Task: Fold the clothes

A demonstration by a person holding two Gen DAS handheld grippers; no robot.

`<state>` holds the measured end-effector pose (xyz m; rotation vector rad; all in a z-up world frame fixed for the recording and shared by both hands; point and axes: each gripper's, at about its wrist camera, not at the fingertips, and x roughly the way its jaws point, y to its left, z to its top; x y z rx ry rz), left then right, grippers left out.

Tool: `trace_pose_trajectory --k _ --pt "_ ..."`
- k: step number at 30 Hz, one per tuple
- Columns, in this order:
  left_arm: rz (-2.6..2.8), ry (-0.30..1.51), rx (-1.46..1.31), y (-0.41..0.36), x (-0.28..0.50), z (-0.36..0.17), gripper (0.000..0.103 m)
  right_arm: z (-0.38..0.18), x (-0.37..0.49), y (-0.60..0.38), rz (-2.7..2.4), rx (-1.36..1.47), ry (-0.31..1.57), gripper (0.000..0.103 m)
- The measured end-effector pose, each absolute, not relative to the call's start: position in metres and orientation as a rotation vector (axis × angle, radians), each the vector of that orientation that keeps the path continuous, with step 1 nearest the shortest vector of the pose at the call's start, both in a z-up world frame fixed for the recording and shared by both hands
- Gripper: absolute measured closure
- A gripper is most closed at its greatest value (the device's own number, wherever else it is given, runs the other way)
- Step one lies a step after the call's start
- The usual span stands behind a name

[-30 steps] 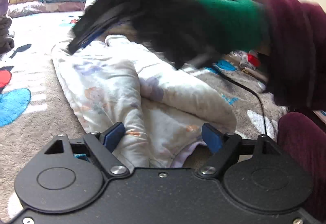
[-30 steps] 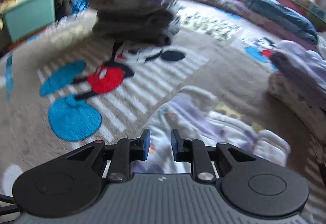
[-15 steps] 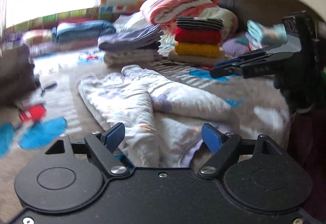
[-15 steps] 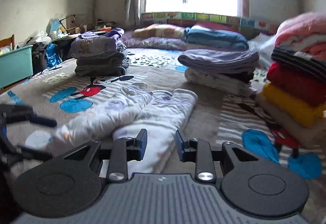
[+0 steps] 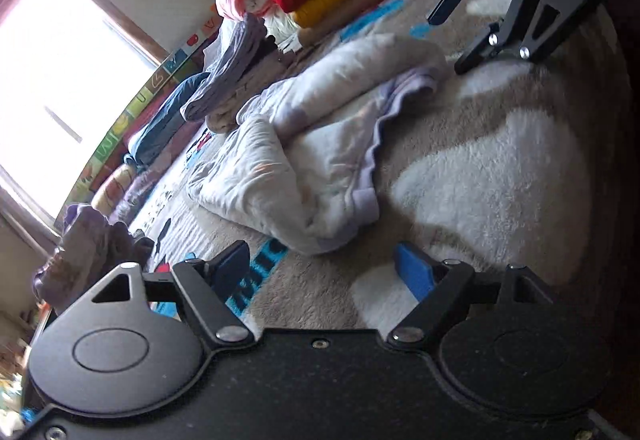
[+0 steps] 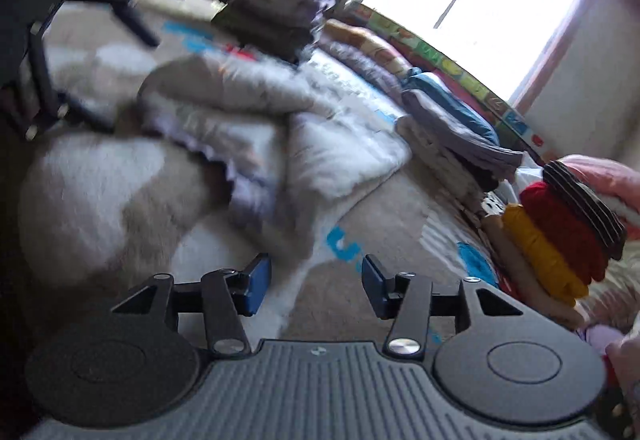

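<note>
Daylit bedroom with a bright window (image 5: 60, 52) at 10 o'clock of the left wrist view; patterned plush bed cover (image 5: 500, 168) underfoot, tilted hard in both views now where half a second back it lay level; means both wrists rolled while closing in on the work.

Pale printed garment (image 5: 304, 144) lying rumpled mid-bed, purple-edged hem toward 3 o'clock, sleeves or legs folded roughly inward; sits nearer the lower edge than a second ago, just beyond the left hand-held gripper (image 5: 324, 272); left jaws wide, nothing between them, unchanged in spread.

Right hand-held gripper (image 6: 312, 282) opening as seen, blue pads parting from the narrow gap shown earlier, only bed cover between them; same tool visible in the left view at 1 o'clock (image 5: 452, 36), hovering just beside the garment's far hem, apart from the cloth.

Stack of folded clothes (image 6: 560, 236), red over yellow, at 3 o'clock of the right view, well apart.

Reads as a two-sided approach: each tool lining up on one end of the hem, ready to pinch and carry it over for the next fold; no grasp yet.
</note>
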<state>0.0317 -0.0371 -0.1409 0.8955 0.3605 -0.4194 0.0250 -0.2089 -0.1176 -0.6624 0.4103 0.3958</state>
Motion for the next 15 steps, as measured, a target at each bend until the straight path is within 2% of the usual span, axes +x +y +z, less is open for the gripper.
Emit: trace_pose_trajectory --k 2,6,8,12,13,14,15 --pt "-0.381 0.353 0.883 -0.045 0.039 -0.143 0.021 -0.123 0.026 -0.200 0.389 -0.709 0.392 0.053" --pt "-0.335 0.345 0.845 -0.056 0.052 -0.150 0.033 -0.128 0.040 -0.189 0.379 -0.709 0.371 0.052" --pt "-0.321 0.356 0.811 -0.054 0.057 -0.149 0.035 -0.129 0.045 -0.185 0.380 -0.701 0.363 0.053" --pt "-0.318 0.371 0.749 -0.048 0.065 -0.148 0.035 -0.131 0.047 -0.178 0.407 -0.700 0.356 0.065" --pt "-0.320 0.378 0.737 -0.049 0.067 -0.147 0.039 -0.131 0.049 -0.178 0.413 -0.688 0.361 0.068" --pt "-0.326 0.391 0.719 -0.050 0.069 -0.146 0.053 -0.130 0.050 -0.179 0.418 -0.667 0.367 0.071" --pt "-0.331 0.404 0.700 -0.051 0.070 -0.145 0.057 -0.129 0.052 -0.180 0.423 -0.649 0.372 0.075"
